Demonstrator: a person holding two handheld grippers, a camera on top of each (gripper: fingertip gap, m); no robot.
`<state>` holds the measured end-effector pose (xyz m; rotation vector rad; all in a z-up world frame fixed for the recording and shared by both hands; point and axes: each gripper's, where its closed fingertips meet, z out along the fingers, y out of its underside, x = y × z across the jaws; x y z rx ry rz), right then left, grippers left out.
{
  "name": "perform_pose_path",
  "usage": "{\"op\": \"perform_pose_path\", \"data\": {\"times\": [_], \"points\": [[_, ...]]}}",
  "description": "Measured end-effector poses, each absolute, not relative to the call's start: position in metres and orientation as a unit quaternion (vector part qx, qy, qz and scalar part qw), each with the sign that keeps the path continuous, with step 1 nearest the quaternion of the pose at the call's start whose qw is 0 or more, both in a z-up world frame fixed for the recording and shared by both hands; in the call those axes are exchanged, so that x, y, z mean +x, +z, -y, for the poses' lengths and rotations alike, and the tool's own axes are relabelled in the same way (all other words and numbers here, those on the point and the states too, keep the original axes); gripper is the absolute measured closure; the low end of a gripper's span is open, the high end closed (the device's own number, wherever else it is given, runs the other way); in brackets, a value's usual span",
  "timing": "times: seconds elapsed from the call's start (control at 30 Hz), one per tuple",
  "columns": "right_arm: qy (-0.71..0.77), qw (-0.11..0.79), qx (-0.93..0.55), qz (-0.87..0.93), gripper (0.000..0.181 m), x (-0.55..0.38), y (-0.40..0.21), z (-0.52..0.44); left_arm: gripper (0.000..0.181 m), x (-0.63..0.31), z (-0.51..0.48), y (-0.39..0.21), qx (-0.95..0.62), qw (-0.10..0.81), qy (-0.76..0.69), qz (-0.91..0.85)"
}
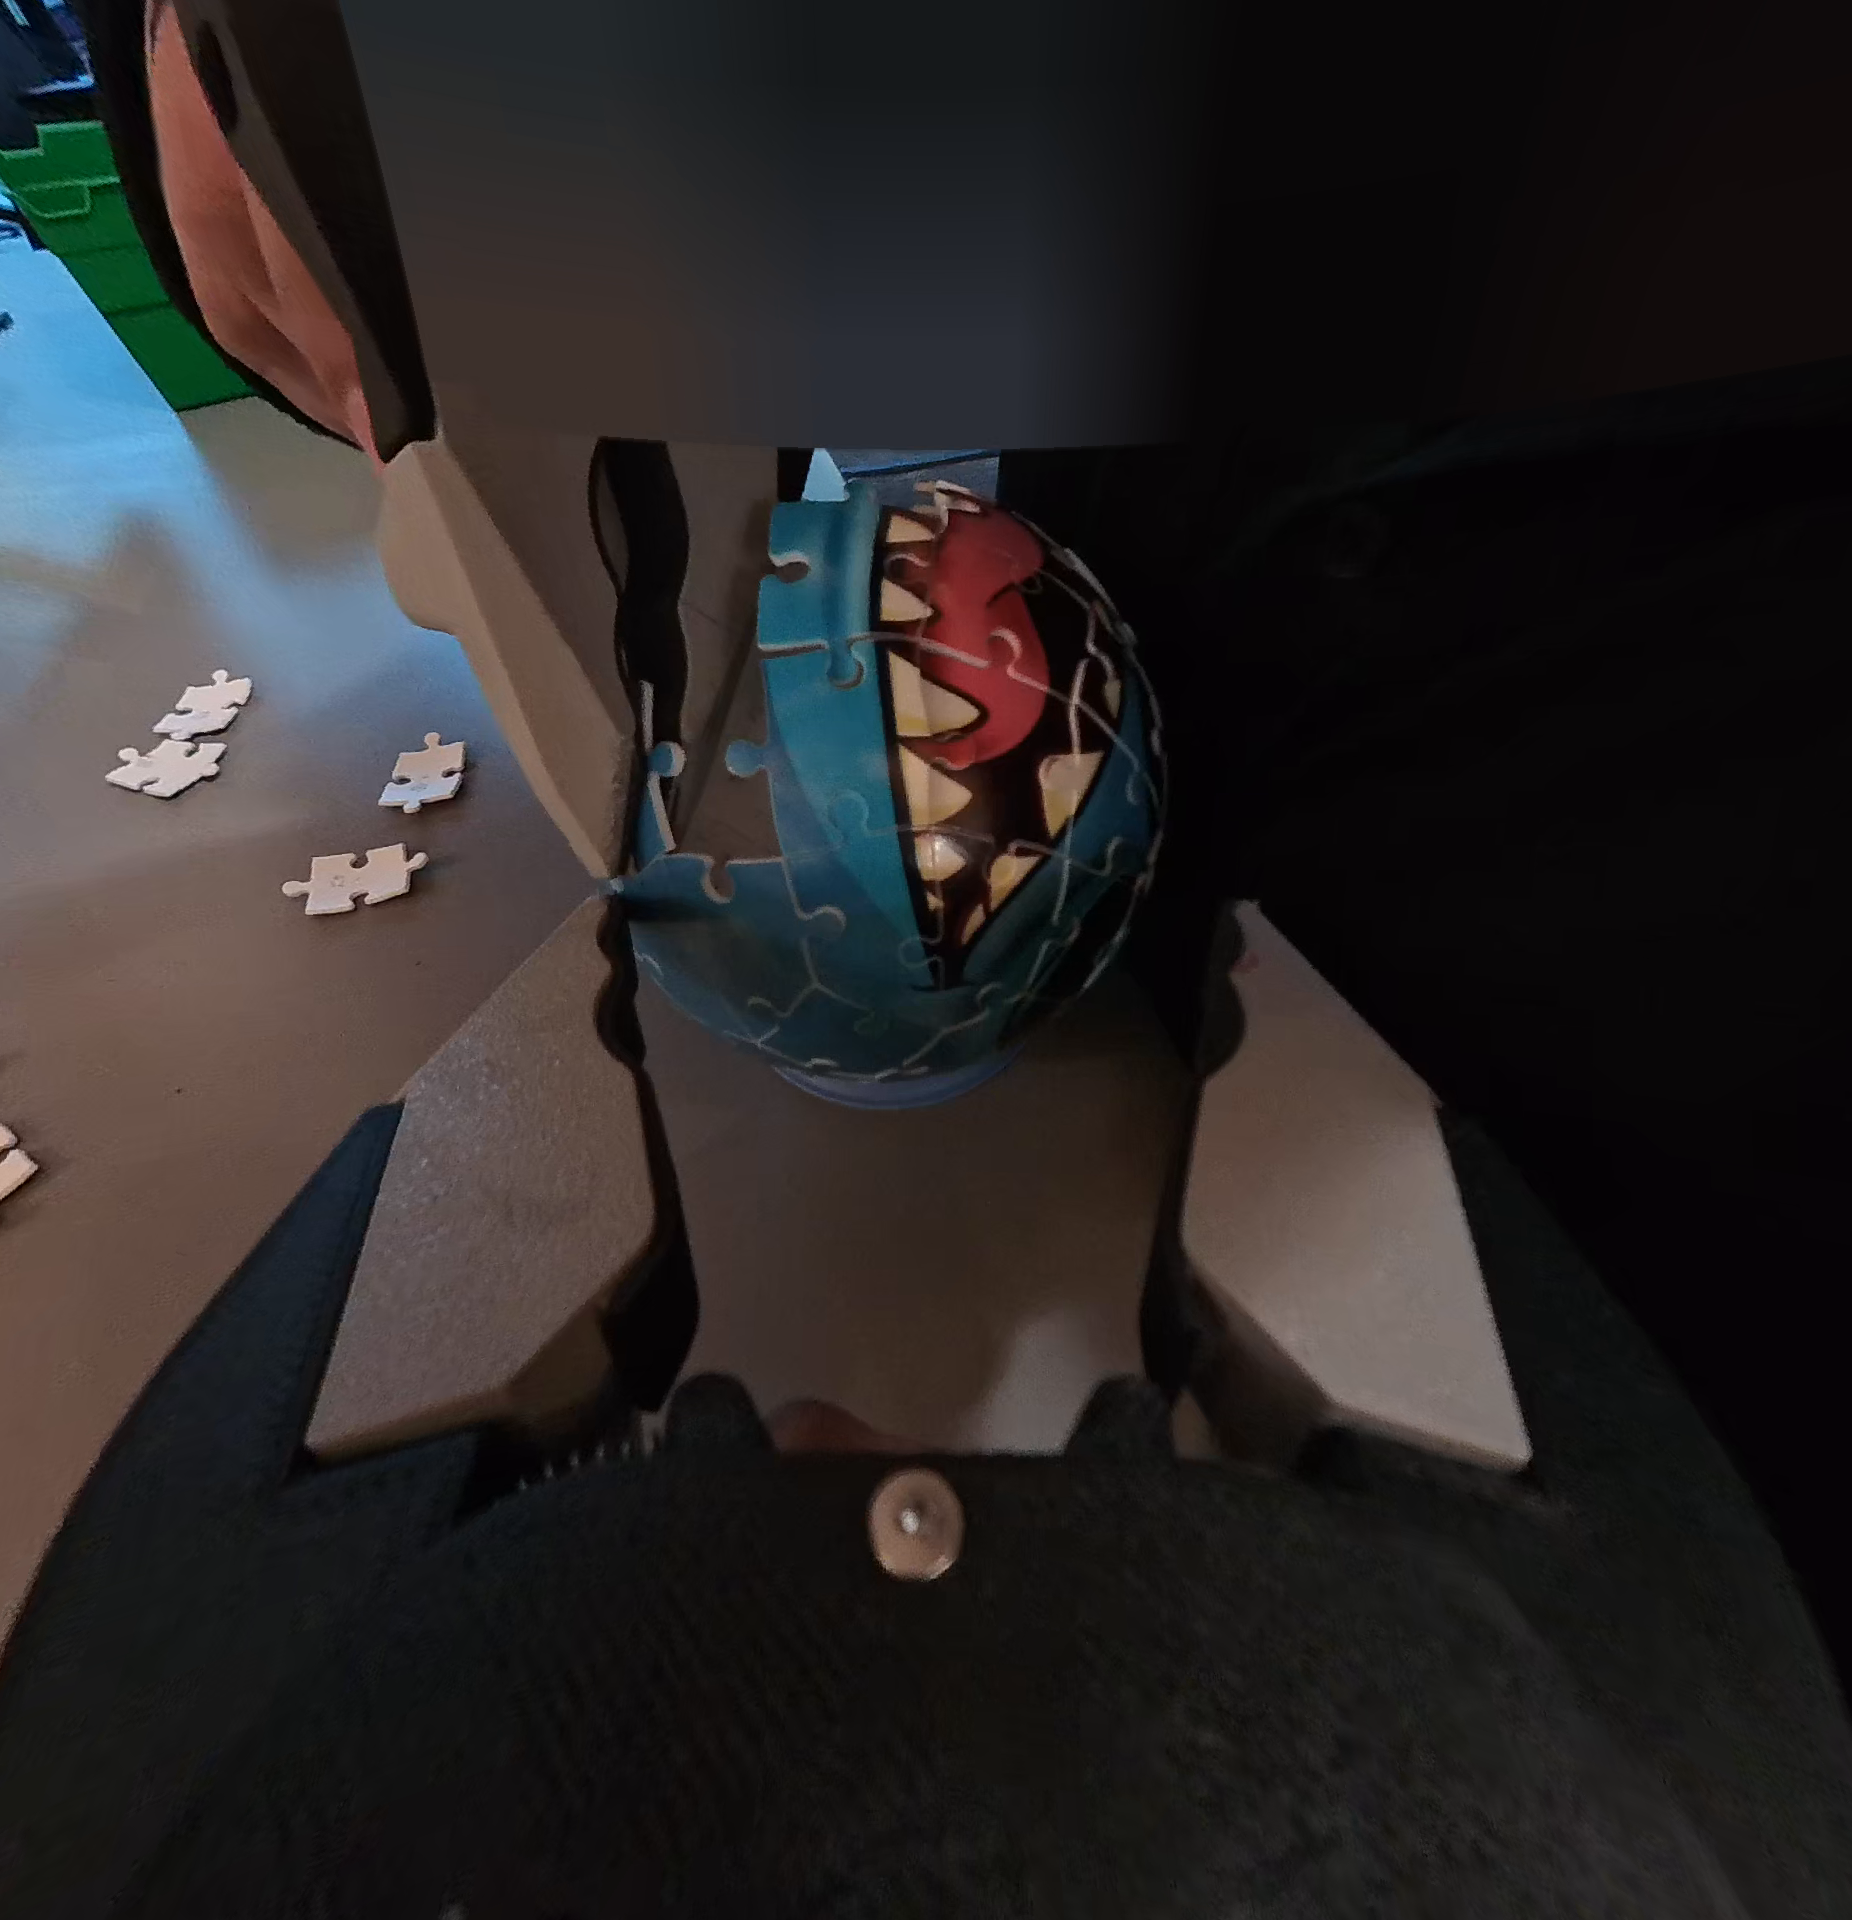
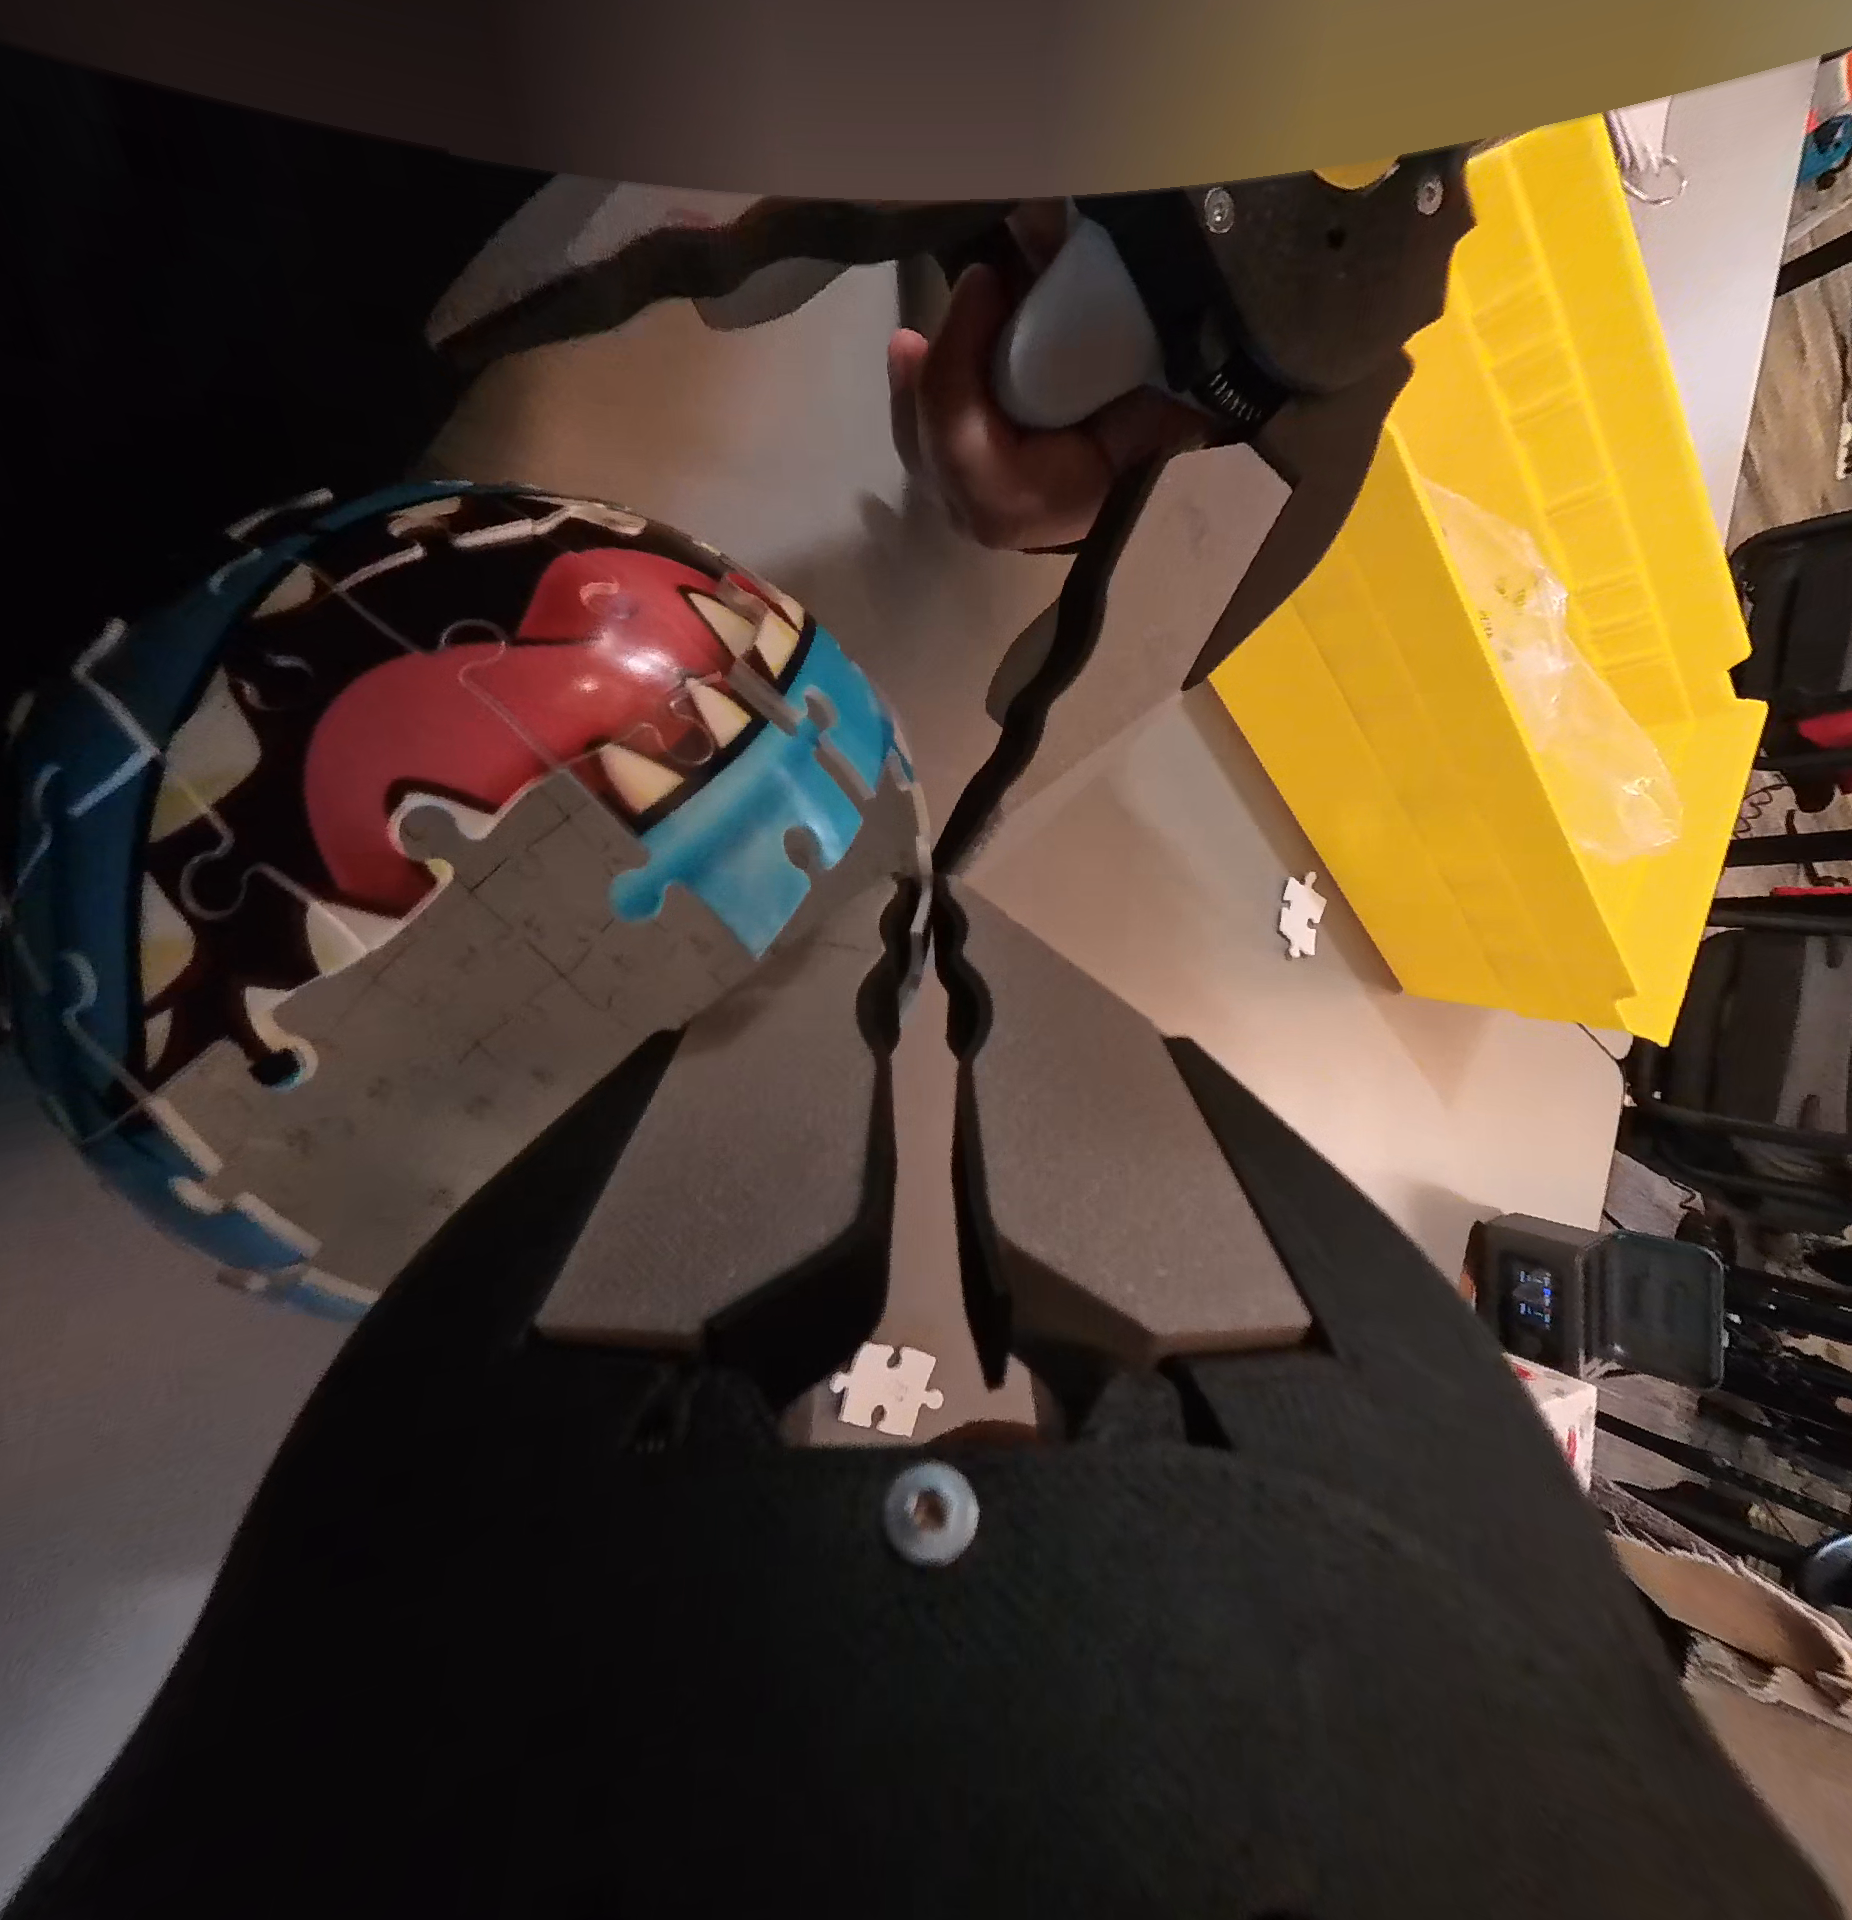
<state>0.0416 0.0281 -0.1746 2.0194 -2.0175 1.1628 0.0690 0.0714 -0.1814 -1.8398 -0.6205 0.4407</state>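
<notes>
A round puzzle ball (image 1: 901, 790), blue with a red tongue and white teeth, sits on a blue ring on the grey table (image 1: 174, 1018). Part of its shell is open, and bare grey shows there in the right wrist view (image 2: 548, 997). My left gripper (image 1: 917, 904) has a finger on each side of the ball and holds it. One of its fingers (image 2: 1140, 644) shows in the right wrist view, with a hand (image 2: 1005, 457) on the handle. My right gripper (image 2: 932, 904) is shut on a thin puzzle piece (image 2: 914, 925) at the edge of the ball's gap. It also shows in the left wrist view (image 1: 506, 644).
Several loose pieces lie white side up on the table to the left (image 1: 356, 878). One lies under my right gripper (image 2: 886, 1387) and another near a yellow bin (image 2: 1473, 623). Green bins (image 1: 101, 229) stand far left. Chairs and stands (image 2: 1784, 1039) are beyond the table's right edge.
</notes>
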Motion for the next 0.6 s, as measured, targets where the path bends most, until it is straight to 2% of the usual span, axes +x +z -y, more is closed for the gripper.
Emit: {"op": "perform_pose_path", "data": {"times": [0.3,0.6], "points": [[0.359,-0.018,0.642,0.677,0.181,0.0409,-0.1761,-0.0287,0.070,0.0698,-0.0724,-0.1812,-0.772,0.549,0.180,0.265],[0.375,0.012,0.641,0.669,0.181,0.0393,-0.1755,-0.0252,0.071,0.0692,-0.0695,-0.1823,-0.769,0.550,0.181,0.269]]}}
